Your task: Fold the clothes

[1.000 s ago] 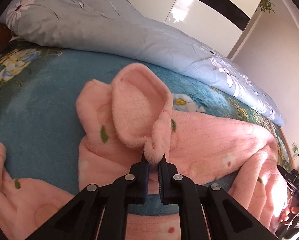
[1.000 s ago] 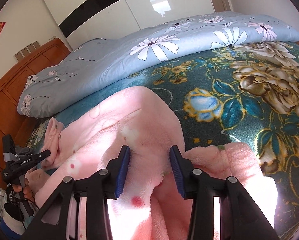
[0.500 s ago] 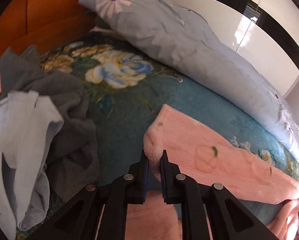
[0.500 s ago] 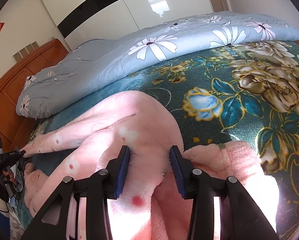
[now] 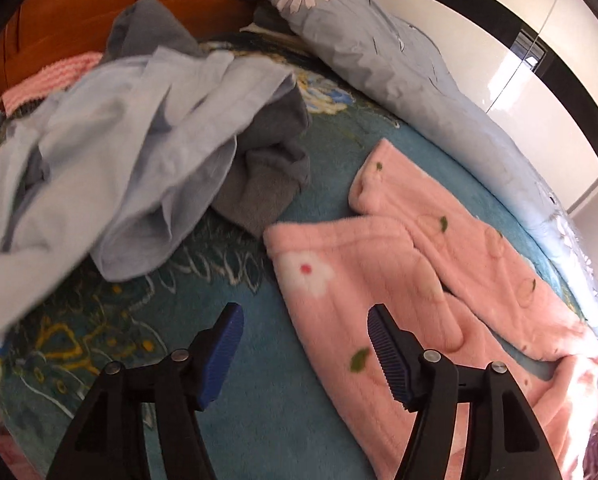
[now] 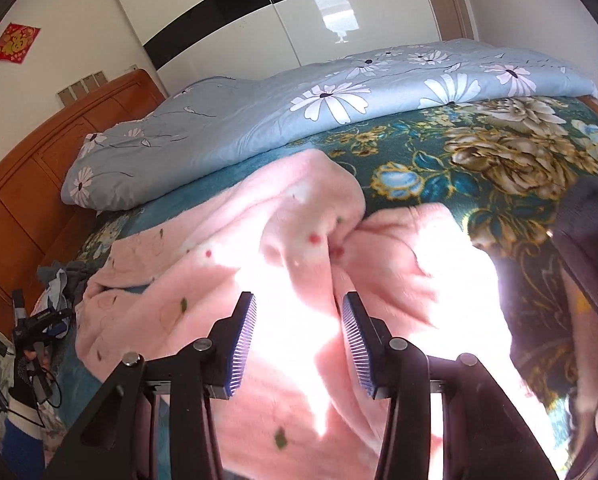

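The left gripper (image 5: 303,330) now stands with its jaws spread wide and nothing between them; half a second ago they were pinched on the tip of the pink sleeve, so the sleeve has been let go. The pink fleece garment (image 5: 411,280) lies flat on the teal floral blanket (image 5: 235,420), its sleeve stretched out toward the far left, ending just short of a grey garment (image 5: 271,184). The gripper's right finger (image 5: 387,348) hovers over the near hem of the pink fleece, while its left finger (image 5: 223,352) is over bare blanket. A crumpled light blue garment (image 5: 131,152) lies on the left, on top of the grey one, and fills more of the view than it did before. A rolled blue quilt with white daisies (image 5: 399,68) runs along the far side, with the wooden headboard (image 5: 79,20) behind the clothes pile.

The right gripper (image 6: 297,320) is also released, jaws apart as in the earlier frames, poised above a sunlit fold of the pink fleece garment (image 6: 283,248). The fleece sits bunched in the middle of the bed here, a ridge rising just beyond the fingertips. In the right wrist view the left gripper (image 6: 39,318) shows far to the left at the bed's edge, near the small clothes pile. The daisy quilt (image 6: 339,96) lies across the far side, in front of a black-and-white wardrobe (image 6: 259,12).
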`<action>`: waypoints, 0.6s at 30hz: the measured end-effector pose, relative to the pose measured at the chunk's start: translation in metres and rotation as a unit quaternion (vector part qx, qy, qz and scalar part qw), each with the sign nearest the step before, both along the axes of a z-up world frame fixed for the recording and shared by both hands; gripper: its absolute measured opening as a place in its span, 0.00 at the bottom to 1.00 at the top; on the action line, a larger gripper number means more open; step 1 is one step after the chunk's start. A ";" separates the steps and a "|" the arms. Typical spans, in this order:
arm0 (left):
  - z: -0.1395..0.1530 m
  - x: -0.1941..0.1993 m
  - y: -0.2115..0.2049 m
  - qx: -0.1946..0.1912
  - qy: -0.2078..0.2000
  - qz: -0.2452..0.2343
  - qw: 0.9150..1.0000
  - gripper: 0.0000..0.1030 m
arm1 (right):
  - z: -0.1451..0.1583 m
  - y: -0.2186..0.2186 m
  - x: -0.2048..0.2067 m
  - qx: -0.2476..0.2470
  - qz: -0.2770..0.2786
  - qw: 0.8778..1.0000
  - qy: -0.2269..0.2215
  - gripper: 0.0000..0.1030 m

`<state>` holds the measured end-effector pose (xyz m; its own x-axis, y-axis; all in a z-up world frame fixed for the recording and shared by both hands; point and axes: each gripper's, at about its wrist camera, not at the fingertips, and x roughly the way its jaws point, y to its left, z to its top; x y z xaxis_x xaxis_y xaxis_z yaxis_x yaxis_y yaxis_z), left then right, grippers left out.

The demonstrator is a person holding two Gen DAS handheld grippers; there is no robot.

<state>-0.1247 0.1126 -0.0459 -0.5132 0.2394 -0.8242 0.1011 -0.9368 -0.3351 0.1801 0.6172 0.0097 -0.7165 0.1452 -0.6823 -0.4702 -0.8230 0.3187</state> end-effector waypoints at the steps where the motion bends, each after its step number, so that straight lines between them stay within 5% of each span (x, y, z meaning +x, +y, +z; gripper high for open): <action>1: -0.008 -0.001 0.001 0.019 -0.013 -0.005 1.000 0.67 | -0.005 -0.005 0.010 -0.008 0.013 1.000 -0.013 0.59; 3: -0.015 -0.001 0.005 0.035 -0.008 -0.017 0.999 0.68 | -0.018 -0.013 0.030 -0.043 0.040 0.998 -0.033 0.59; 7: -0.016 -0.002 0.004 0.048 0.004 -0.011 0.999 0.66 | -0.030 -0.021 0.079 -0.080 -0.003 0.996 -0.031 0.59; 11: -0.017 -0.010 0.003 0.102 0.012 -0.002 0.995 0.63 | -0.036 -0.019 0.118 -0.096 -0.051 0.993 -0.035 0.59; 14: -0.021 -0.016 0.010 0.110 0.000 0.002 0.994 0.35 | -0.045 -0.011 0.138 -0.110 -0.093 0.989 -0.026 0.59; 15: -0.021 -0.017 0.011 0.112 -0.002 0.005 0.994 0.14 | -0.050 -0.005 0.140 -0.124 -0.104 0.987 -0.015 0.59; 18: -0.021 -0.013 0.003 0.134 -0.010 0.029 0.990 0.08 | -0.067 0.014 0.134 -0.174 -0.120 0.977 0.017 0.59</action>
<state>-0.1376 0.1151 -0.0671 -0.5176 0.4214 -0.7447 0.1615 -0.8066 -0.5686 0.3143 0.6308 -0.0577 -0.7134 0.0753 -0.6967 -0.6203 -0.5304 0.5779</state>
